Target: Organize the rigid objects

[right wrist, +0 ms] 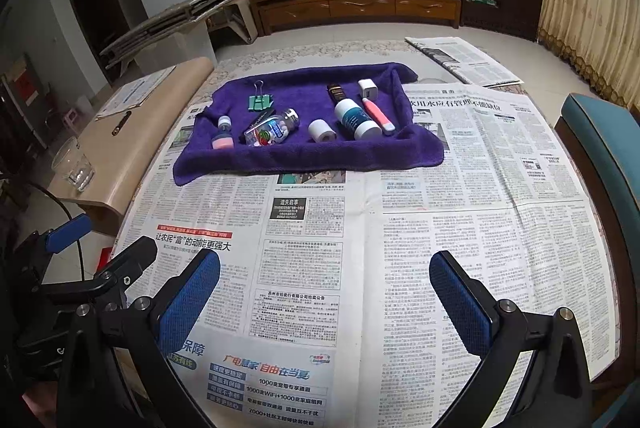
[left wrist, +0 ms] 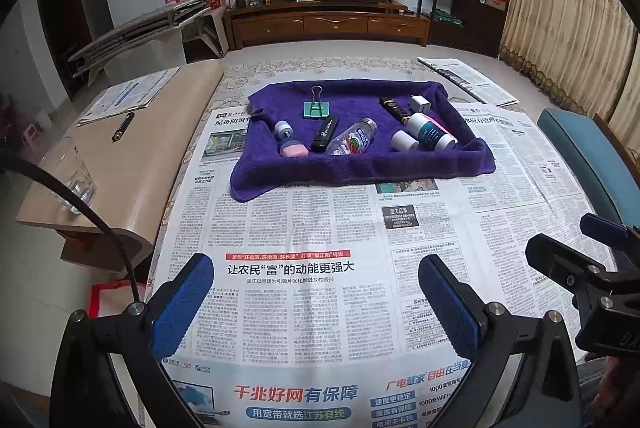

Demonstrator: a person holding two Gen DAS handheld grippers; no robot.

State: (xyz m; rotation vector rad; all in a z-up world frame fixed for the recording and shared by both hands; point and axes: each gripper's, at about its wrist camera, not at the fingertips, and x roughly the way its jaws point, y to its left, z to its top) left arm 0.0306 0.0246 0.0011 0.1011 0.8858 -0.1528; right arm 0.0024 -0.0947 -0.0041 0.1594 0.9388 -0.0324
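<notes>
Two empty grippers above a newspaper-covered table, with small rigid objects gathered on a purple towel.

The left gripper (left wrist: pixel 316 302) and right gripper (right wrist: pixel 325 302) fill the lower frame, blue-padded fingers spread wide, gripping nothing. On the purple terry towel (left wrist: pixel 360 167) at upper centre lie a green binder clip (left wrist: pixel 316 109), a black rectangular lighter (left wrist: pixel 325 133), a clear plastic candy bottle (left wrist: pixel 352 139), a white teal-labelled bottle (left wrist: pixel 430 132) and a white cube charger (left wrist: pixel 420 104). A clear drinking glass (left wrist: pixel 68 173) stands at left on the beige side table (left wrist: pixel 132 151).
</notes>
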